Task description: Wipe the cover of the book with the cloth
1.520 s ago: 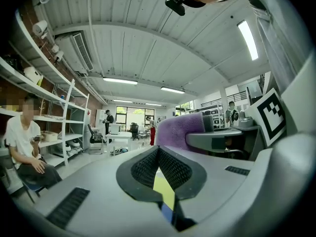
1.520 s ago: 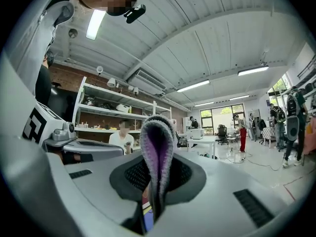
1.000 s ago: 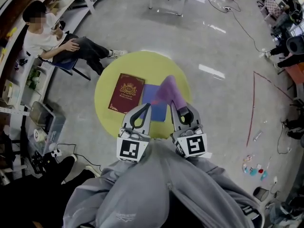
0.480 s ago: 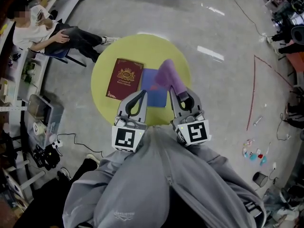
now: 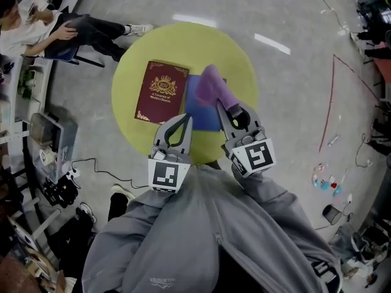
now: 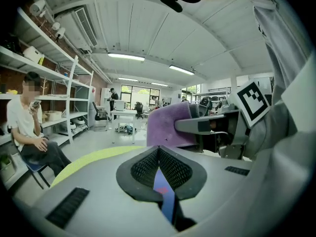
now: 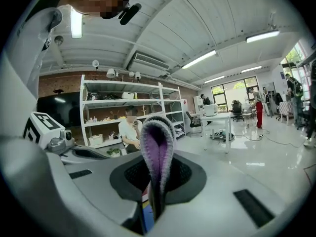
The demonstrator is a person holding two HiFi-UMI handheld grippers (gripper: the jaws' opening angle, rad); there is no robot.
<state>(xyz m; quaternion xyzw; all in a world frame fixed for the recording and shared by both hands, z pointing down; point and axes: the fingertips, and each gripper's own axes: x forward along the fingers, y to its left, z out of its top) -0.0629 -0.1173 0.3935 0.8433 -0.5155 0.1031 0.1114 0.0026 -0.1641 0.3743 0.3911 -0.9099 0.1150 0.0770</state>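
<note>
One cloth (image 5: 211,85) clamped in right tongs (image 5: 227,107) (beside book (image 5: 160,91)), left tongs (image 5: 183,121) closed, empty.

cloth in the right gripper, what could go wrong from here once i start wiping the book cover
1. The purple cloth is pinched as a narrow fold in the right gripper. Little fabric may reach the red book, so the hard jaw tips could scrape its cover.
2. The book lies loose toward the left rim of the yellow table. The left gripper is shut on nothing and off the book, so a stroke might push the book toward the edge.
</note>
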